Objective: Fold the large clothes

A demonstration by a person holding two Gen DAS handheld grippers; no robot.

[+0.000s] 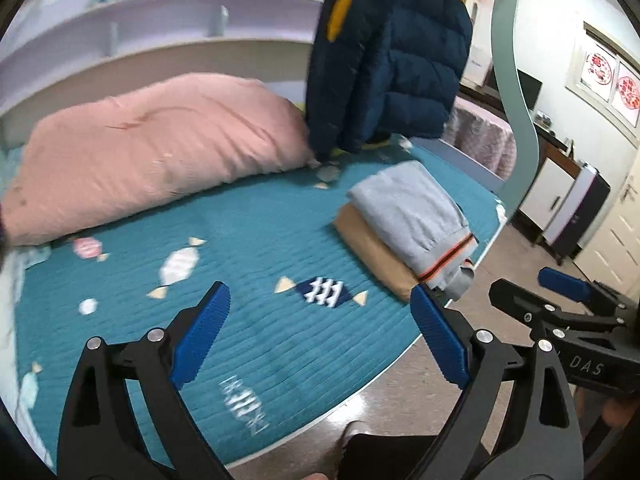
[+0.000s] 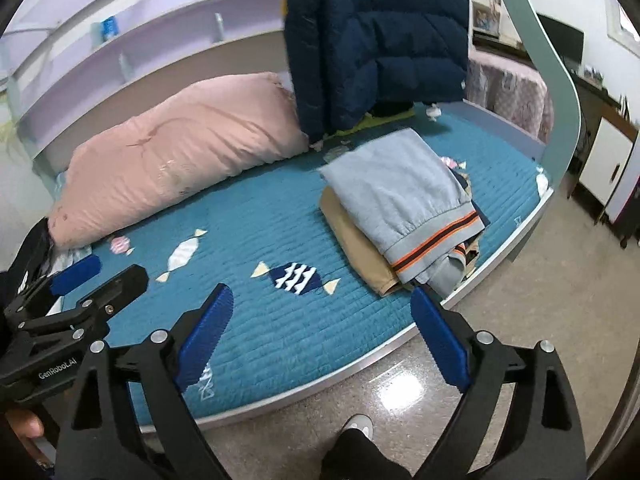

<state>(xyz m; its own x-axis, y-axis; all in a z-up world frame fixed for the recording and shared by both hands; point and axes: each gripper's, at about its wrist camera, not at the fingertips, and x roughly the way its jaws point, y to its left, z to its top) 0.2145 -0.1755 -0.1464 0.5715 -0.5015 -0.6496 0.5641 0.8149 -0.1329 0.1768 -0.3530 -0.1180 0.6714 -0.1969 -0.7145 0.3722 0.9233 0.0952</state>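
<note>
grey folded trousers [image 2: 404, 200] top the stack at centre right of the bed [image 2: 280, 344], both the left gripper [image 1: 320, 336] and right gripper [image 2: 322, 338] gaping empty, so the next garment wants a grasp by its corners.

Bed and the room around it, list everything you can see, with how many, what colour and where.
bed mat: one, teal with candy prints, covering the bed
duvet: one, pink, bundled at the back left
folded clothes: one stack, grey on tan, near the bed's right edge
puffer jacket: one, navy and yellow, hanging over the bed's far end
shelves: lilac, behind the bed
floor: beige tile, right
left hand-held gripper: black, blue pads, open, empty
right hand-held gripper: the same, open, empty
</note>
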